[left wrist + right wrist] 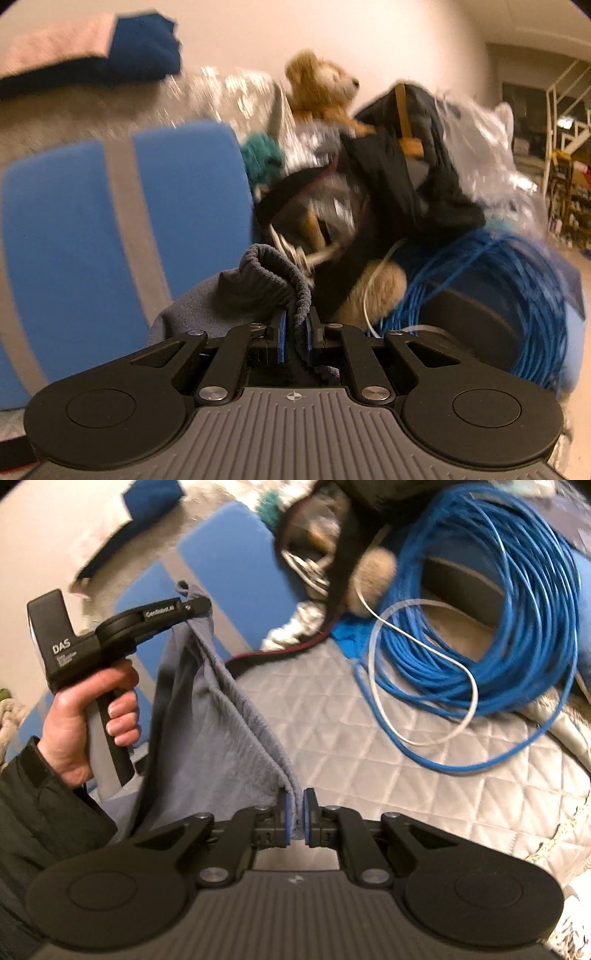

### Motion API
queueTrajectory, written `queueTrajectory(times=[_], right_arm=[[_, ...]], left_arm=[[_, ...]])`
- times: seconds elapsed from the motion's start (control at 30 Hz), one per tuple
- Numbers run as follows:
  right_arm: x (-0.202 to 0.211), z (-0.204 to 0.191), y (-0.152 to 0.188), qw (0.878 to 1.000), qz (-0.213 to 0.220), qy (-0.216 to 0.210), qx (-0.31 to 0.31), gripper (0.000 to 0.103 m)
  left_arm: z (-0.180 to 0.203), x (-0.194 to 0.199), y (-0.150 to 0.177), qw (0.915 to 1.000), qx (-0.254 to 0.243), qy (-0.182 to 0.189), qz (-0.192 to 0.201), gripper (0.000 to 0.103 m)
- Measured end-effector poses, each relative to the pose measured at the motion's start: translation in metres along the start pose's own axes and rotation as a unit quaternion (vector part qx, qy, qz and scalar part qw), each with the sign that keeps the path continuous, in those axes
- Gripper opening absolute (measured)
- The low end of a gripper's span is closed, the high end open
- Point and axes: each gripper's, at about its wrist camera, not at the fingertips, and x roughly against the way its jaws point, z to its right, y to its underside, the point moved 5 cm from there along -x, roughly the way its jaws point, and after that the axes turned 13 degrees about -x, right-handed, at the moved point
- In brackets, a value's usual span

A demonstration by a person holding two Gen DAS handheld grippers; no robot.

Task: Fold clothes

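Soft grey garment (218,738), light and floppy, hanging over the quilted bed (369,738). Left gripper (199,603) at ten o'clock, right gripper (295,819) at six: both pinched tight on its stretchy edge. Best held there, ends apart. Blue cable (480,627) at two.

Left gripper (197,603), seen from the right wrist view:
- body, left end: "DAS" in white capitals; smaller lines beneath it unreadable.
- arm, upper side: small white lettering, blurred, apparently "GenRobot.AI".

No other readable text.
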Motion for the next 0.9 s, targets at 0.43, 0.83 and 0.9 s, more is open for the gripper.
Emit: queueTrajectory(times=[0.43,0.83,0.9], right_arm=[[-0.053,0.041,-0.008,0.996,-0.034,0.046,-0.063,0.007],[-0.054,0.054,-0.001,0.993,-0.043,0.044,-0.099,0.056],[-0.047,0.056,0.001,0.993,-0.033,0.045,-0.108,0.065]], left_arm=[[0.004,-0.091,0.057,0.995,0.012,-0.028,-0.095,0.06],[-0.001,0.047,0.083,0.9982,0.002,0.013,-0.058,0.069],[-0.006,0.079,0.094,0.9984,-0.002,0.017,-0.053,0.069]])
